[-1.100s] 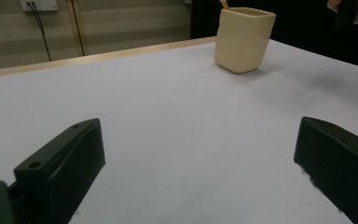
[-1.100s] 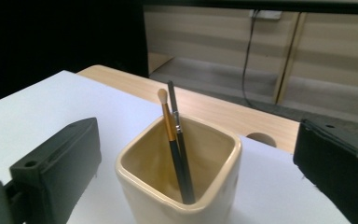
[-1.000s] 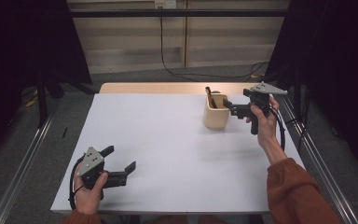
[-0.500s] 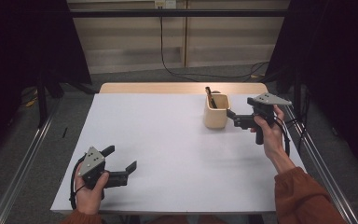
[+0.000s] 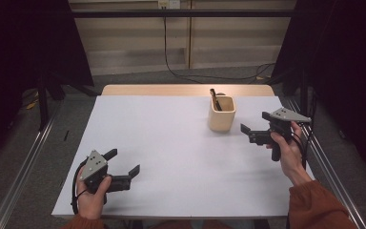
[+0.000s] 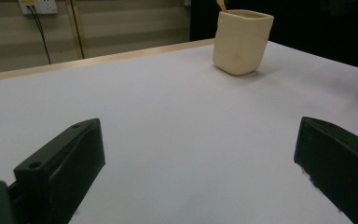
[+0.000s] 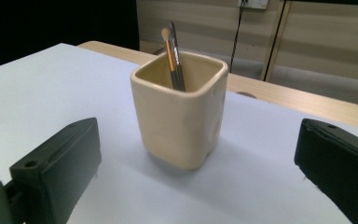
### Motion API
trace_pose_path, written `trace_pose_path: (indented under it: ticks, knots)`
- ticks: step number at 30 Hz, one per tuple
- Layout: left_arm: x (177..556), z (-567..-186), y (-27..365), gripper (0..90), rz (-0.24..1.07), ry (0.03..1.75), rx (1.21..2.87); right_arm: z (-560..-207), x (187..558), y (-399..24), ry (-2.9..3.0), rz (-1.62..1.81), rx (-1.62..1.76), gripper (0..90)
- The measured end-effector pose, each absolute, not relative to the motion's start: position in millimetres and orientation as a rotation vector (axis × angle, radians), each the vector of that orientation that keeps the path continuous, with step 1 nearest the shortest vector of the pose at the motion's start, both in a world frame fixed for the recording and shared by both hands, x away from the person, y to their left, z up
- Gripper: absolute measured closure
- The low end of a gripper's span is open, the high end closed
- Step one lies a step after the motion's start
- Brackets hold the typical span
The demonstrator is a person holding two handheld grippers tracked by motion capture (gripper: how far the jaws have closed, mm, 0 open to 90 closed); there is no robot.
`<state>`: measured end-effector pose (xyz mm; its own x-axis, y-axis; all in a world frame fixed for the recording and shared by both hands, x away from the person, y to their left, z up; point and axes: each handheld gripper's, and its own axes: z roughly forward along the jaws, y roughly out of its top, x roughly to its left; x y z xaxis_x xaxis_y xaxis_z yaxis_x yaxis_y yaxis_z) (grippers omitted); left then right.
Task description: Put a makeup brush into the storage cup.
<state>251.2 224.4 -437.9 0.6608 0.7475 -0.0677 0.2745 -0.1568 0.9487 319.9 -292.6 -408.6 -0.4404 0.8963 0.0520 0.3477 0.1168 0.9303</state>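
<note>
Right gripper (image 5: 253, 130), jaws spread, sits near a cream cup (image 5: 221, 113) holding brushes (image 7: 173, 51); left gripper (image 5: 122, 164) also spread.

Cream square cup (image 5: 221, 115) upright toward the far right of the white table (image 5: 171, 143), dark brushes (image 5: 215, 100) inside, right tongs (image 5: 251, 130) open just beside it, left tongs (image 5: 122, 164) open near front-left edge

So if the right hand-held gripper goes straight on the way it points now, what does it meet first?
Most likely the cream square cup holding two brushes; it stands centred between the open jaws of the right hand-held gripper.
</note>
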Motion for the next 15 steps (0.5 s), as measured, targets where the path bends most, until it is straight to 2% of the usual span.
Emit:
trace_pose_path:
  ticks: [15]
  knots:
    - [250,-438,223,1.7,0.508,0.827,1.731,-422,279,-310,1.861,1.317,1.253,0.0]
